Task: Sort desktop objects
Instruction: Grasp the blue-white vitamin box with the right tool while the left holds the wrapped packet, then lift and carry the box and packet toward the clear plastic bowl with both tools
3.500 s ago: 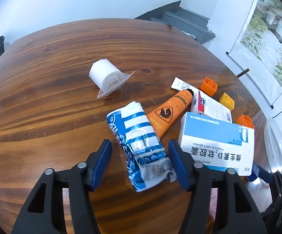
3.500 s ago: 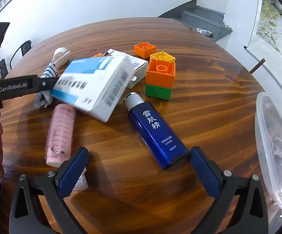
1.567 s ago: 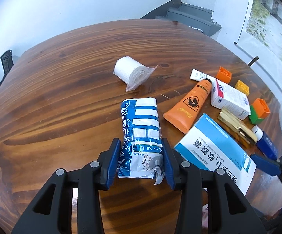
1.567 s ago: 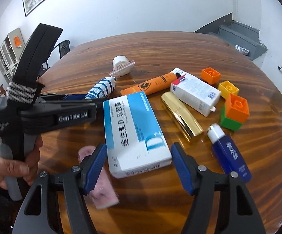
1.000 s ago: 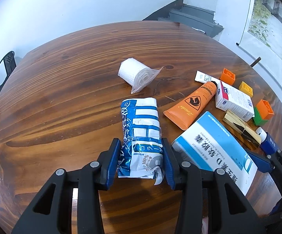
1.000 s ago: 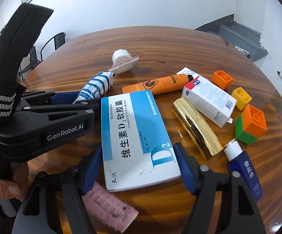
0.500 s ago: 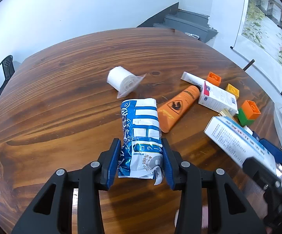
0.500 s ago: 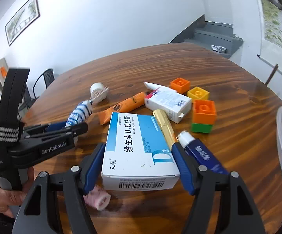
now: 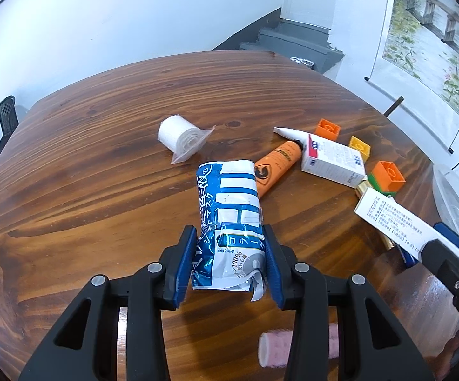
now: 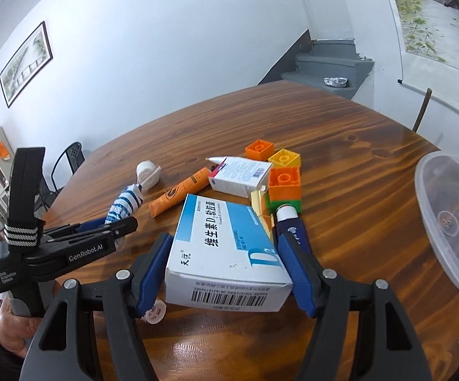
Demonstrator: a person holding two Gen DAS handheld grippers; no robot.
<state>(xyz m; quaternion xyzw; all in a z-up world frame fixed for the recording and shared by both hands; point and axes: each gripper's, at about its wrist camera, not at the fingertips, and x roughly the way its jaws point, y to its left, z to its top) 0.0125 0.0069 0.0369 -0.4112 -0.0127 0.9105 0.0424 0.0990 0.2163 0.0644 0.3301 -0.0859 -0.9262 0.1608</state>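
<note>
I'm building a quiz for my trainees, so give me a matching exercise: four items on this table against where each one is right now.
1. blue-striped pack
2. vitamin D box
3. orange tube
4. orange brick

a. stacked on the green brick
b. held in the left gripper
c. lying on the table
d. held in the right gripper

Pairs: 1-b, 2-d, 3-c, 4-a

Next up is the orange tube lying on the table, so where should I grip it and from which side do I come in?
Grip the orange tube across its round middle, from above, fingers straddling its width. It lies flat on the table; its cap end sits against the small white box, and its flat end lies behind the blue striped packet held in the left gripper.
</note>
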